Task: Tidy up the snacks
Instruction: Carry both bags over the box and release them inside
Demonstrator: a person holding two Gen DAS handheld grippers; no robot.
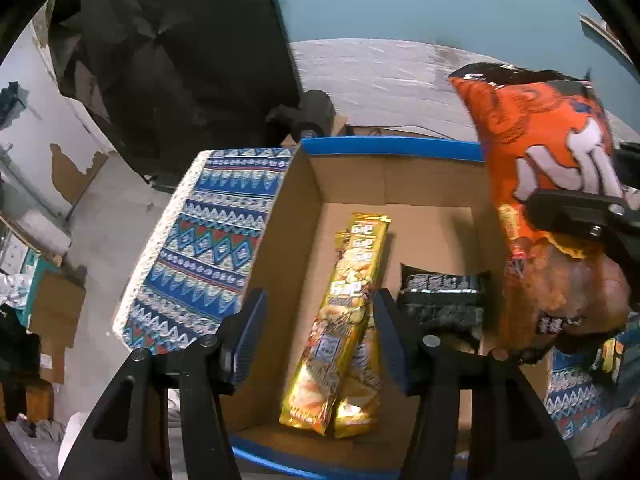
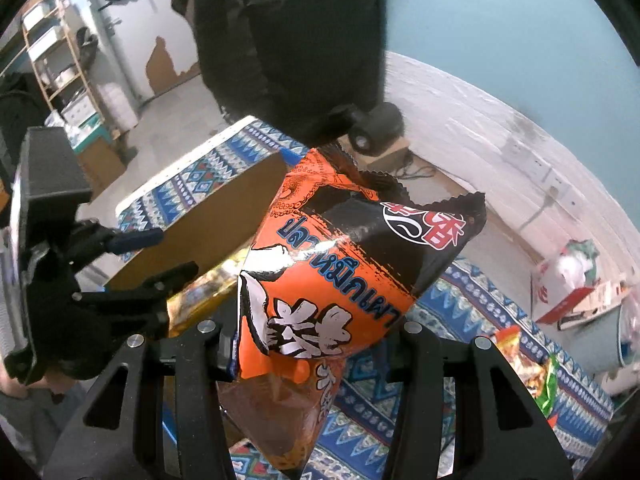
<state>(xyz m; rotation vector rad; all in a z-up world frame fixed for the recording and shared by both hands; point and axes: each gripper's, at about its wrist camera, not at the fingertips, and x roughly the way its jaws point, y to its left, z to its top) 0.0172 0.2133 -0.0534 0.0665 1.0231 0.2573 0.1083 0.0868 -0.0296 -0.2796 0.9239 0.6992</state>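
Cardboard box [image 1: 420,184] on patterned tabletop [image 1: 208,240], holding gold packs [image 1: 344,320] and dark pack [image 1: 444,296]. Orange chip bag [image 2: 320,288] pinched in right gripper [image 2: 316,344] beside box: light, puffy, slippery, crushable; best held by seam. Left gripper [image 1: 320,320] parted, empty, above gold packs. Box's right wall hidden.

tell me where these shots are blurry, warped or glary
Left wrist view: fisheye bends the box rim into a curve and blacks out the corners; glare glints on the gold packs; the orange bag is slightly smeared. Right wrist view: same bowing of the far wall; the bag is sharp with sheen on its black panel; the dark cloth above is soft.
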